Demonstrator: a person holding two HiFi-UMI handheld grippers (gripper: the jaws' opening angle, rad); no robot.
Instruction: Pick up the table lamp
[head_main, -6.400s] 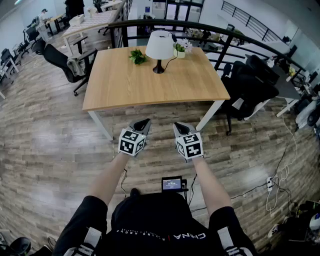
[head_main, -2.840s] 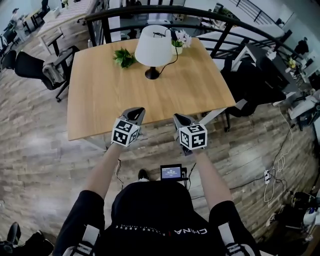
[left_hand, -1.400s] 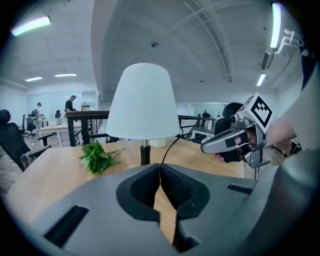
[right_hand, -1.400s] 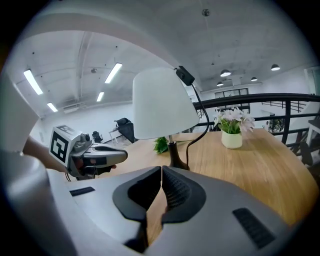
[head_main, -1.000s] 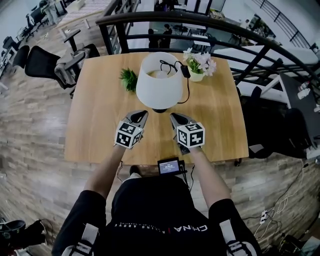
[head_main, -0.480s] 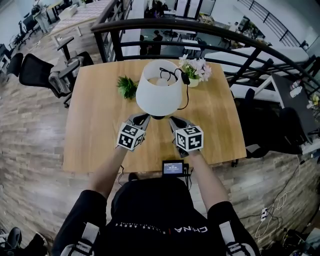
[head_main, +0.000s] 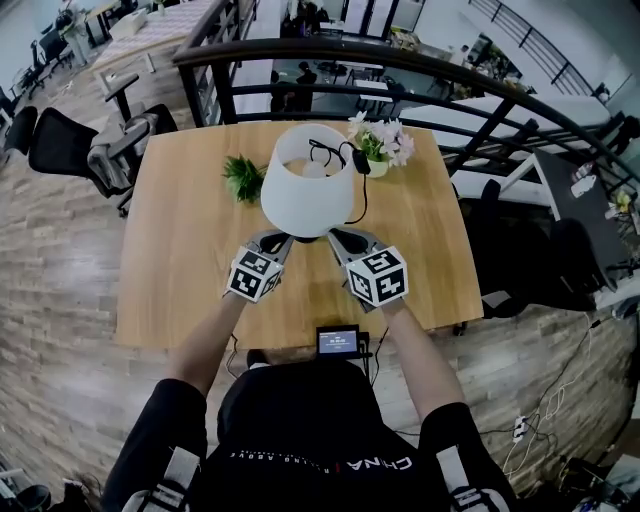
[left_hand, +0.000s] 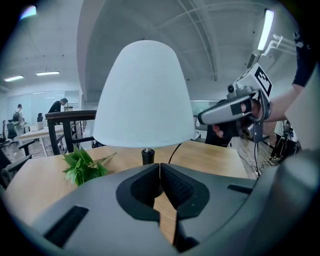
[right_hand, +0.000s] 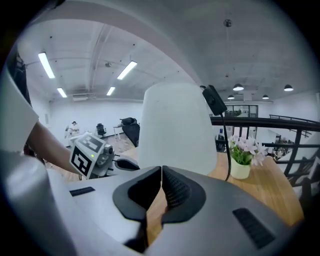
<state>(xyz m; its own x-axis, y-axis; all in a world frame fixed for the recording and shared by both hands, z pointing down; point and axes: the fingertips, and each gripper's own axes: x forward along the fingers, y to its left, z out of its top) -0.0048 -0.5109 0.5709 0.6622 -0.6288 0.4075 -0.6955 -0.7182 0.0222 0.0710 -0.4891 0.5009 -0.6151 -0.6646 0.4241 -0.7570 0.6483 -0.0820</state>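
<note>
The table lamp has a white dome shade and a dark stem and stands at the far middle of the wooden table. Its black cord with a switch hangs over the shade. My left gripper is shut and empty, just short of the shade's near left rim. In the left gripper view the shade and stem rise right behind the closed jaws. My right gripper is also shut and empty at the shade's near right; the shade fills its view beyond its tips.
A green leafy sprig lies left of the lamp; a small pot of pale flowers stands to its right. A black railing runs behind the table. Office chairs stand at the left, another chair at the right.
Both grippers have closed in on the lamp; their tips now sit at the shade's near rim. The right gripper has risen slightly and rolled. Both stay shut.
</note>
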